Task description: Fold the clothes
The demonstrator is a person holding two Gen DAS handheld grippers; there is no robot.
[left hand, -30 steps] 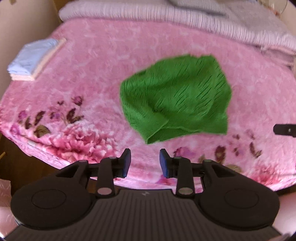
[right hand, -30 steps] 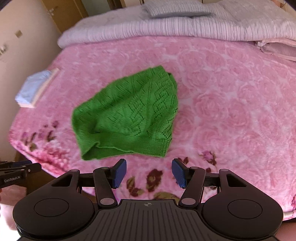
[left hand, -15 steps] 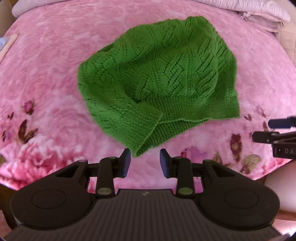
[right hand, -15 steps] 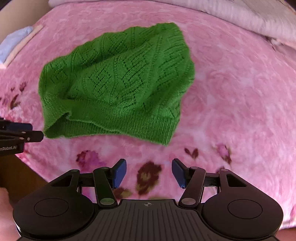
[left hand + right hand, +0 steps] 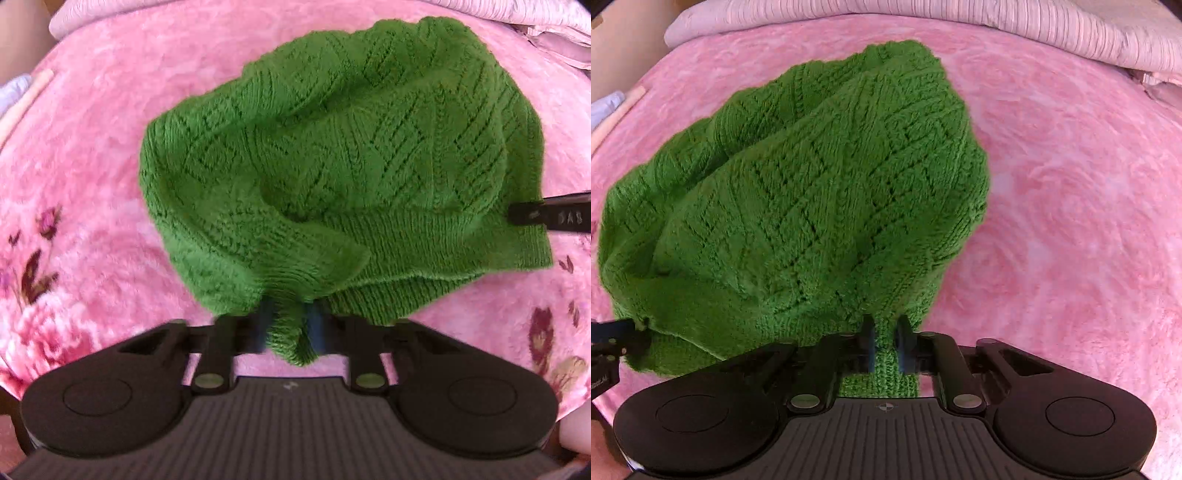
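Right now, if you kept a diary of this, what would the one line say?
stage: grasp hem | left gripper: just closed on green sweater | right gripper: just closed on same hem | sweater: crumpled on pink blanket

Partial white lettering on right gripper side, mirrored, unreadable; cut-off lettering on left gripper side, last letters "AI".
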